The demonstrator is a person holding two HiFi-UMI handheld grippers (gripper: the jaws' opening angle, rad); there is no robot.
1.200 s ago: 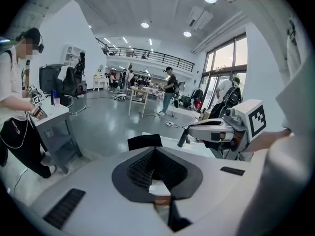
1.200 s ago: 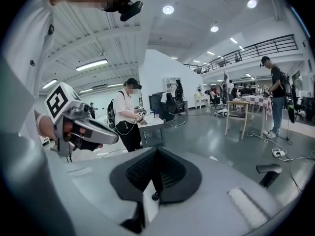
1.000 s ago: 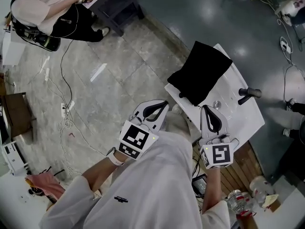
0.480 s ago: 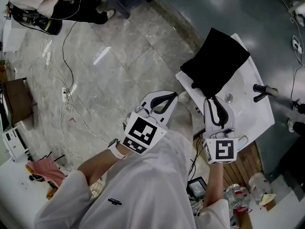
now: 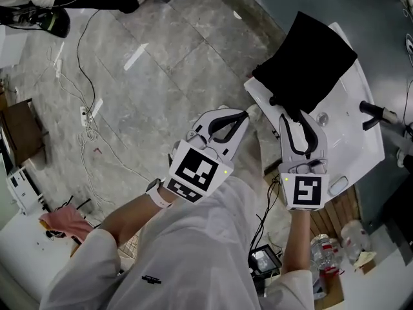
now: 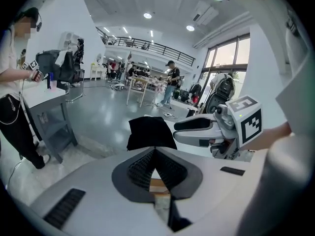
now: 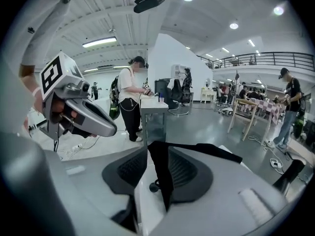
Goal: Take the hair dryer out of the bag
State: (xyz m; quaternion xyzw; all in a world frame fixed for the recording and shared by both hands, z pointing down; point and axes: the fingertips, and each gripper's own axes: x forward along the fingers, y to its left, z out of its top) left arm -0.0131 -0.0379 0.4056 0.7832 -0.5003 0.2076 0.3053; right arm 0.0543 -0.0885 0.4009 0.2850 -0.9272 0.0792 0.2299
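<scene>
Jaws of the left tool [image 5: 241, 117] are kept together, empty, off the bench [image 5: 352, 134] edge over floor, likely readied to steady. The right tool [image 5: 295, 117] has just been opening, unclamped around the black bag [image 5: 310, 57] edge. The hair dryer is unseen, presumably inside; bare bench is left rightward.

The black fabric bag [image 5: 306, 60] lies flat and slack in the upper right of the head view, spread over the upper-left part of a white table [image 5: 352, 141]. The hair dryer is out of sight.
</scene>
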